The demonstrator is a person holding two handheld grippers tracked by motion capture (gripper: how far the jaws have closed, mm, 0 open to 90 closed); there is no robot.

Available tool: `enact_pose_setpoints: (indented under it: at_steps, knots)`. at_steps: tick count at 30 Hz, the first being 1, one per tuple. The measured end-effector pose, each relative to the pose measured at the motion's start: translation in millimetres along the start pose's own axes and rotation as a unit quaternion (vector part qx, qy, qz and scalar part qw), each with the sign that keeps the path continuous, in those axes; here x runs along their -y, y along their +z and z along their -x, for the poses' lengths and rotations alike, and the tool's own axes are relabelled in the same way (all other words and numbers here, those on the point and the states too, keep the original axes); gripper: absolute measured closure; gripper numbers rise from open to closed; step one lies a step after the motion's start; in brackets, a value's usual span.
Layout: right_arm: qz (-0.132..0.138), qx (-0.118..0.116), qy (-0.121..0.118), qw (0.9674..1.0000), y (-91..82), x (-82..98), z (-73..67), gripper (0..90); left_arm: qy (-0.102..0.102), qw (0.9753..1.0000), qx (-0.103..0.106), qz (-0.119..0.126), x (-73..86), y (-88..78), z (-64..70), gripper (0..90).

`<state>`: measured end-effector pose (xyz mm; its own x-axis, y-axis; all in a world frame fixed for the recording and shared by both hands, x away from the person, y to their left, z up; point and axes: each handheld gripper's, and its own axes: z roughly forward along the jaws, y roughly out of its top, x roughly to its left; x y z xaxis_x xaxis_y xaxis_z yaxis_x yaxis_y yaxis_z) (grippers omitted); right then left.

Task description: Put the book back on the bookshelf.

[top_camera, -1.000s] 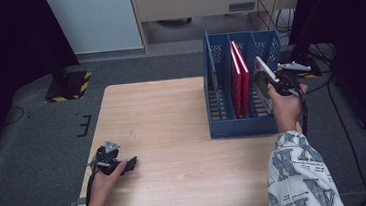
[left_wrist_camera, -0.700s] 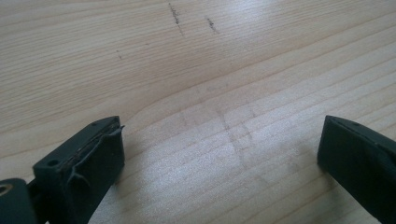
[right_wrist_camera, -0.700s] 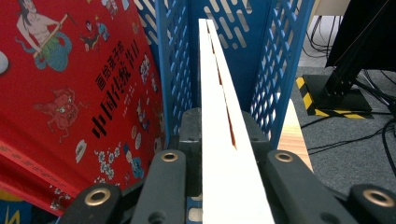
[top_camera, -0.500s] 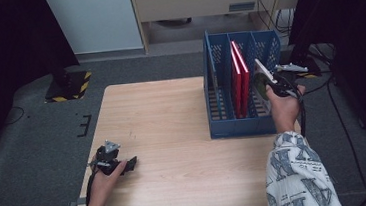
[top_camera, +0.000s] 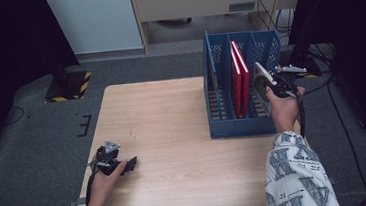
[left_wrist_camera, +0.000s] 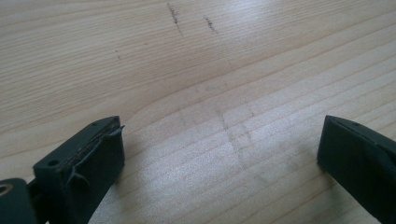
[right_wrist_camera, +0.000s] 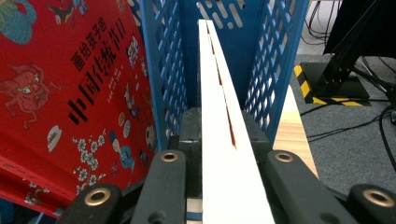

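Two red books (top_camera: 239,80) flank the right claw's (top_camera: 264,83) clamped white book (right_wrist_camera: 224,140); left claw (left_wrist_camera: 219,154) gapes empty.

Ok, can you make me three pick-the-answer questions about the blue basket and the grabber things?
1. Where is the blue plastic file basket?
A. on the wooden table's right side
B. on the floor
C. on its left side

2. How many red books stand inside?
A. none
B. two
C. five

3. The right gripper is:
A. wide open
B. lying down
C. shut on a thin white-edged book

Answers: 1 A, it sits at the right edge. 2 B, two red covers lean together. 3 C, its fingers squeeze the book.
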<state>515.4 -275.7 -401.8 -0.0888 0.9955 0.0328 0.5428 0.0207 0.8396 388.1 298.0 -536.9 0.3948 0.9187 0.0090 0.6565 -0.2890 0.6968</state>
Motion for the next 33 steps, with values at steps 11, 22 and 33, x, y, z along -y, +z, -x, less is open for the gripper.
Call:
enact_pose_setpoints:
  at_steps: [11, 22, 33]
  knots:
    - [-0.014, -0.002, -0.001, 0.9999, 6.9, 1.8, -5.3, 76.0, 0.000, 1.0000, 0.000, 0.000, -0.2, 0.1, 0.1, 0.0]
    - [-0.037, -0.004, -0.018, 0.9992, 14.0, 6.1, -11.1, 75.9, 0.001, 1.0000, 0.001, 0.000, -0.3, 0.3, 0.1, 0.0]
    - [-0.054, -0.002, -0.039, 0.9978, 15.1, 12.2, -15.4, 75.7, 0.002, 1.0000, 0.001, 0.000, -0.5, 0.5, 0.1, 0.0]
